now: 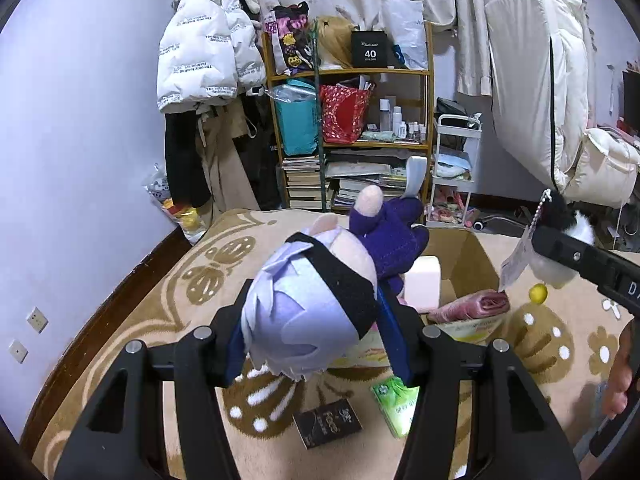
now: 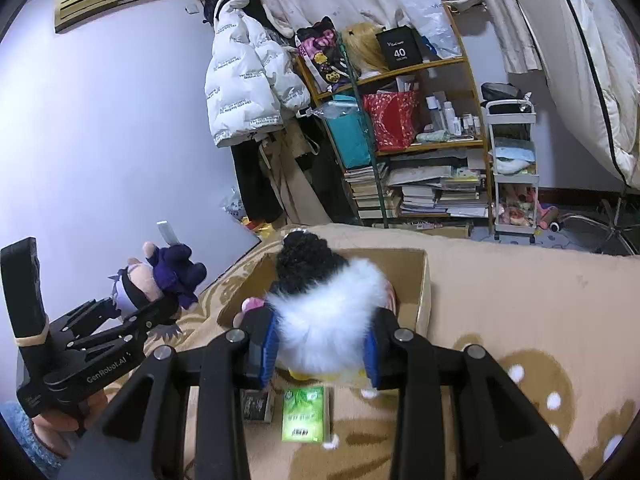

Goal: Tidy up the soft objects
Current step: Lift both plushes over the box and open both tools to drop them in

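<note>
**Plush items, two, held above an open box**

Lavender-haired plush doll [image 1: 320, 300], black band across the head, dark purple clothing: gripped by the head between the blue pads of the left tongs [image 1: 316, 344], which were drawn in tight on it. The doll hung in the air over the patterned beige blanket [image 1: 160, 300], just to the left of the cardboard box [image 1: 476, 264].

White fluffy plush toy [image 2: 324, 320] with a curly black top: clamped between the blue pads of the right tongs [image 2: 322, 354], partly closed around its body. It was held over the near edge of the same box. In the left wrist view a bead chain, a paper tag [image 1: 514, 264] and a small yellow ball [image 1: 538, 293] dangled from it.

Box contents, as visible: a pink rolled item [image 1: 472, 306] and a pale block [image 1: 422, 284].

On the blanket near the box: a green tissue pack [image 2: 304, 414] and a small dark box [image 2: 256, 404], side by side.
</note>
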Demonstrator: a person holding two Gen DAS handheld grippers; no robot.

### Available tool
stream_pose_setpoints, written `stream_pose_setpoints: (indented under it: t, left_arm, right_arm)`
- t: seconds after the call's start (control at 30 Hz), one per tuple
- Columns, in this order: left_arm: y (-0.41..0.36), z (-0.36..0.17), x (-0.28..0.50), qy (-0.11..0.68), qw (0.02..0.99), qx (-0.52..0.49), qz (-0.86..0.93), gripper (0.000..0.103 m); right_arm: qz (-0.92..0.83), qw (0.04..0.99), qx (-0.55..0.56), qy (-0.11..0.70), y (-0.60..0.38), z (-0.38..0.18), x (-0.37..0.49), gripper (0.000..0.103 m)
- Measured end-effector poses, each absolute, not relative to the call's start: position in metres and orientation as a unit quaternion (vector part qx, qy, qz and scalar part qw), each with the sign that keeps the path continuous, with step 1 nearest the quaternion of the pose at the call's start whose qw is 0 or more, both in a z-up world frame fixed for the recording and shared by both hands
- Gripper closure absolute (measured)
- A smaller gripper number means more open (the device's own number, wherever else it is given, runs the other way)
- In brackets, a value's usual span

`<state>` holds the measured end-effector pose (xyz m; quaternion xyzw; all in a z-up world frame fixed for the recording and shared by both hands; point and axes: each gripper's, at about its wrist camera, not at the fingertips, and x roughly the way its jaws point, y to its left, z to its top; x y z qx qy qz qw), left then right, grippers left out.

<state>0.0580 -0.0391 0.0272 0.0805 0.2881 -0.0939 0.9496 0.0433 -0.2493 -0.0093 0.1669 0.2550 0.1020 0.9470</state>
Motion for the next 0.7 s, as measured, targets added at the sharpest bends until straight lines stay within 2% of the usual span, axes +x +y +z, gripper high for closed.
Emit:
stream_pose_setpoints:
  t: [0.7]
  left_arm:
    - [-0.06, 0.011, 0.12, 0.296, 0.945, 0.101, -0.095, 0.047]
  right_arm:
    - [0.097, 0.95, 0.142, 0.261, -0.251, -0.024, 0.098, 0.066]
